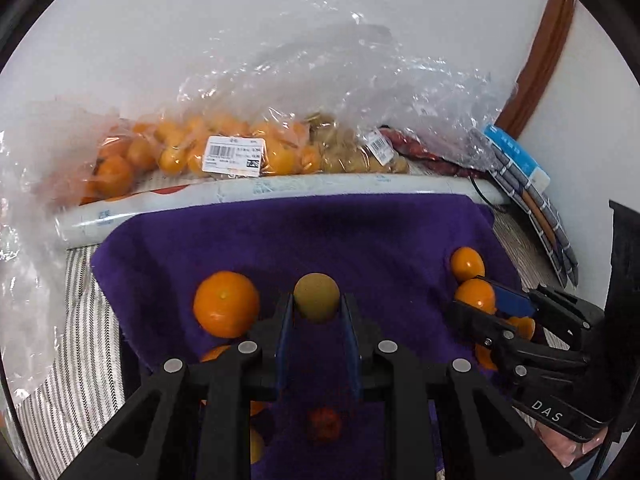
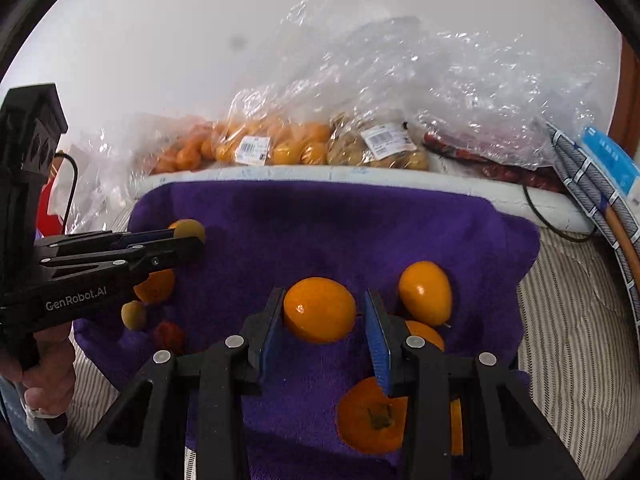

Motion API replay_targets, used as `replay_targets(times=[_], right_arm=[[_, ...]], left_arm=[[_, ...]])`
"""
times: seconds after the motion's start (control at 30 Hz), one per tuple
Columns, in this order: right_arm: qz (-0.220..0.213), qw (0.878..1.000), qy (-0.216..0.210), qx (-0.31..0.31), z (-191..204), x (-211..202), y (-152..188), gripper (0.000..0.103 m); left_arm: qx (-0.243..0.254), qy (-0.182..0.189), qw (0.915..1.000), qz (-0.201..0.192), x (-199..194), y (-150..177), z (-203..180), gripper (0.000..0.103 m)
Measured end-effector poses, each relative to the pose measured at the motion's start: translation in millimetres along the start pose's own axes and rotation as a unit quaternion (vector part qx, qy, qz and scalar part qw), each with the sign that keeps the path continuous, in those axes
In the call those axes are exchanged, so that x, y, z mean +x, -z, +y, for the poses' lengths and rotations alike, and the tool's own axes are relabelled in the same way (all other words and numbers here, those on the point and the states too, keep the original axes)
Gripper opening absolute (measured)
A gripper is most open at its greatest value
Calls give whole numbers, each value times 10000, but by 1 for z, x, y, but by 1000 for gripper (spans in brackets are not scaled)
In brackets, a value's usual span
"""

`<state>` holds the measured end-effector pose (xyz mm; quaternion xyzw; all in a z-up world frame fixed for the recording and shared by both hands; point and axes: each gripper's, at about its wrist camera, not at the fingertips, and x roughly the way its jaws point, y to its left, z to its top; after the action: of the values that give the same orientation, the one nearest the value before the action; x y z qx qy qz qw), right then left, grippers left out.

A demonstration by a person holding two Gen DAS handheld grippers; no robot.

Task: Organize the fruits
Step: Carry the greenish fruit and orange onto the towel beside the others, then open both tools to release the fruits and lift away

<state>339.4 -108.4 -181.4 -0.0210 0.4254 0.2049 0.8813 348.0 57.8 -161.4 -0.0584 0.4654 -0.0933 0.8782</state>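
A purple cloth [image 1: 360, 232] [image 2: 320, 224] carries loose fruit. My left gripper [image 1: 317, 304] is shut on a small olive-yellow round fruit [image 1: 316, 297], seen from the side in the right wrist view [image 2: 188, 230]. A large orange [image 1: 226, 304] lies just left of it. My right gripper [image 2: 320, 312] is open around an orange fruit [image 2: 319, 309]; its left pad touches the fruit and a gap shows on the right. It also shows in the left wrist view [image 1: 480, 296]. More oranges [image 2: 426, 294] [image 2: 372, 416] lie beside and below it. A small red fruit [image 1: 325, 424] lies under my left gripper.
Clear plastic bags of oranges [image 1: 192, 152] and brown fruit [image 1: 352, 152] lie behind a white roll [image 1: 280, 192] at the cloth's far edge. A striped blue-labelled packet [image 1: 528, 200] leans at the right. A striped mat [image 1: 80, 340] lies under the cloth. A white wall is behind.
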Motion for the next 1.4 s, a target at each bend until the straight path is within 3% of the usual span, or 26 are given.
replay_targets(times=[0.4,0.9,1.03,1.2,1.27,1.4], right_arm=[[192,9996,126,-139,1,13,6,39],[172,9995,193,-166,1,14,7,41],[46,9996,213,-205,5,5,4,59],[-58,9996,216,-157,11,-16,-1,61],[-125,9995,292,-78,13,-31,-3,63],[-240,9982,531,112,14,-67,-5,63]], left_arm=[[-27,-131,9998,174,12,1,6,22],[-160,-31,9992,373,22,1,12,23],[-118,-119,9992,353,17,1,11,32],[-101,-315,9989,321,2,-4,8,33],[-62,-390,9990,225,-10,-7,4,41],[-175,-352,9992,30,-42,-3,-3,45]])
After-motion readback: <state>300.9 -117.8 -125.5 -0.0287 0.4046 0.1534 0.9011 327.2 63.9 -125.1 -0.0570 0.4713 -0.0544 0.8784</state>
